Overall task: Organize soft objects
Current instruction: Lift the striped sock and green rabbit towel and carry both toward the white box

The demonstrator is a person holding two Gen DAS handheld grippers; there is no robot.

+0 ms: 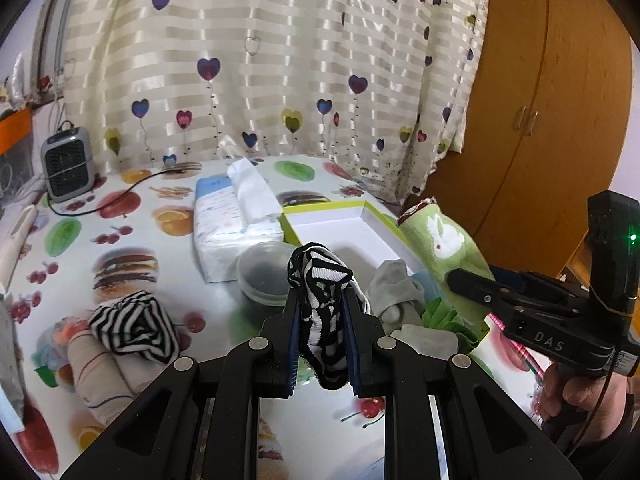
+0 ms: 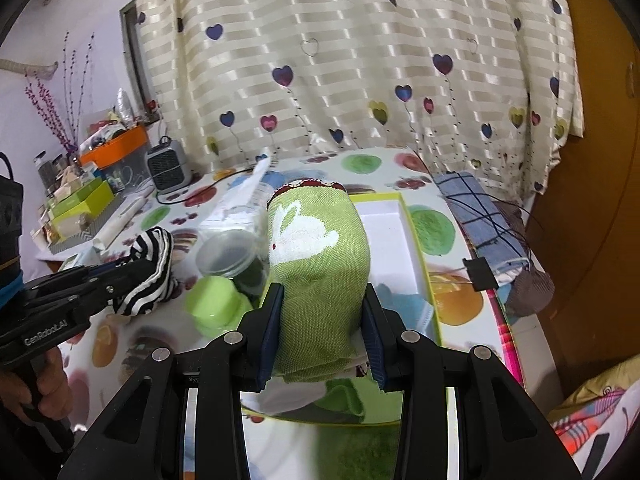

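Observation:
My left gripper (image 1: 322, 300) is shut on a black-and-white striped sock (image 1: 320, 280), held above the fruit-print table; in the right wrist view the same sock (image 2: 154, 268) hangs from the left gripper (image 2: 132, 276). My right gripper (image 2: 322, 300) is shut on a rolled green towel with a white rabbit (image 2: 316, 248), over the near end of a green-rimmed white box (image 2: 384, 216). The left wrist view shows that towel (image 1: 440, 240) and box (image 1: 340, 224) to the right. A grey sock (image 1: 394, 288) and pale cloths lie in the box's near part.
A second striped sock (image 1: 134, 326) lies on a beige folded cloth (image 1: 96, 372) at the left. A tissue pack (image 1: 232, 216), a clear plastic tub (image 1: 266, 272), a green lid (image 2: 214, 304), a small heater (image 1: 66, 164) and a blue checked cloth (image 2: 478, 216) stand around. A wardrobe (image 1: 540, 120) is at the right.

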